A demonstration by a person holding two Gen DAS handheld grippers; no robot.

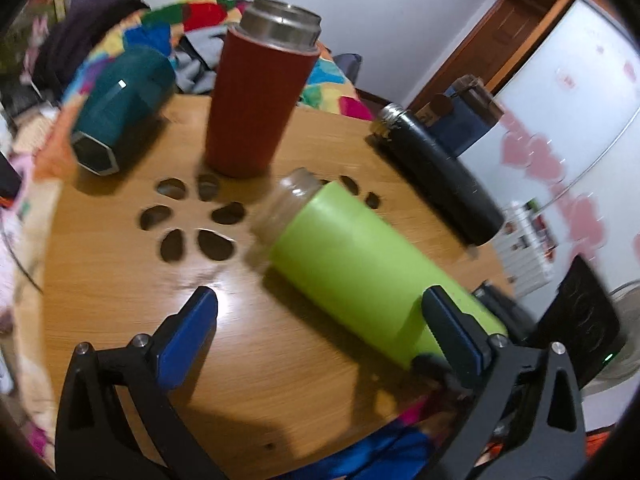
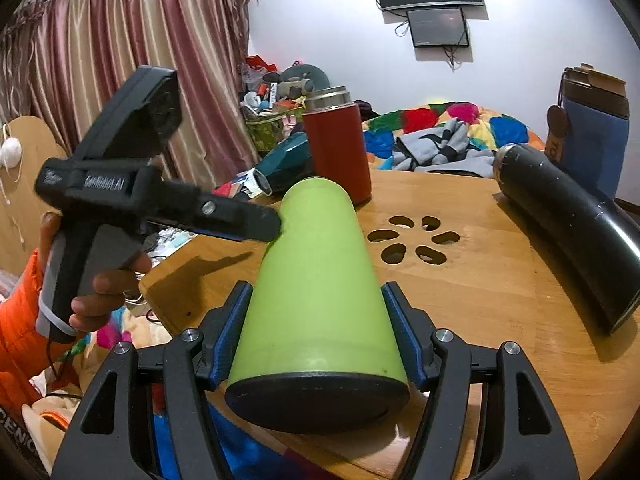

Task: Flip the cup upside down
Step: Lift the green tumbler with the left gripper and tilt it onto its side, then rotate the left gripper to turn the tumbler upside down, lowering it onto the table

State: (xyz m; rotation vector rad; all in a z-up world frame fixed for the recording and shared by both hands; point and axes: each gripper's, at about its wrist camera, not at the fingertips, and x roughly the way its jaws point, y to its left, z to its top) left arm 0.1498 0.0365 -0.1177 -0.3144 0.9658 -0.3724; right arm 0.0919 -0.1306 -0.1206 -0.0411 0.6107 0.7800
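Note:
A lime green cup with a black base and a clear glass neck lies on its side over the round wooden table. My right gripper is shut on the green cup near its base, one blue pad on each side. My left gripper is open, its jaws spread wide; its right finger is beside the cup's lower body. In the right wrist view the left gripper's finger touches or nearly touches the cup's far left side.
A red tumbler with a steel rim stands upright at the back. A teal flask lies at the back left, a black flask lies at the right, a blue cup stands behind it. Flower-shaped holes pierce the table centre.

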